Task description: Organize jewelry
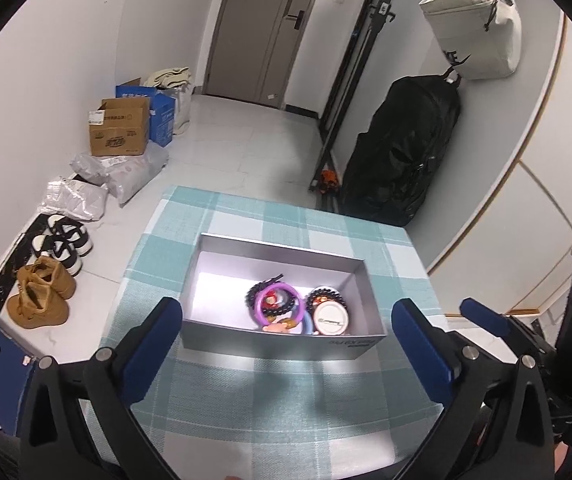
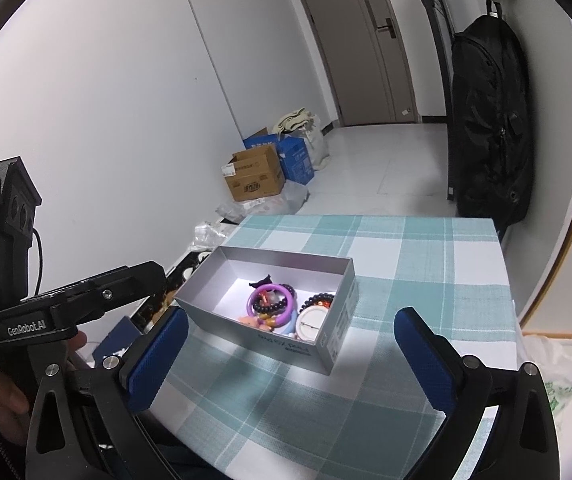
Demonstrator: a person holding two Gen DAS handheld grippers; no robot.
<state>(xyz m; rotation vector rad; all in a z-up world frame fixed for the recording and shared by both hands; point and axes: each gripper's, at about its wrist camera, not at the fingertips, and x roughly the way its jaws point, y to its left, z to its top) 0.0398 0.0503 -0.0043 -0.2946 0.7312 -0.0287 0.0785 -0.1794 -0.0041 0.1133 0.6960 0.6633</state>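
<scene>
1. On the checked tablecloth, left wrist view: grey box sits dead ahead of the left gripper, long axis crosswise to the fingers. Jaws spread wide, holding nothing. Jewelry heaped in the box's right half: purple bangle, dark bead bracelet, round white badge.
2. Right wrist view: right gripper likewise spread wide and empty. Box lies ahead, slightly left of centre, turned at an angle; purple bangle and badge crowd its near end.
3. Judgement: both grippers hover short of the box, not touching it. Right looks marginally nearer the heap; a reach goes forward and down over the near wall.
</scene>
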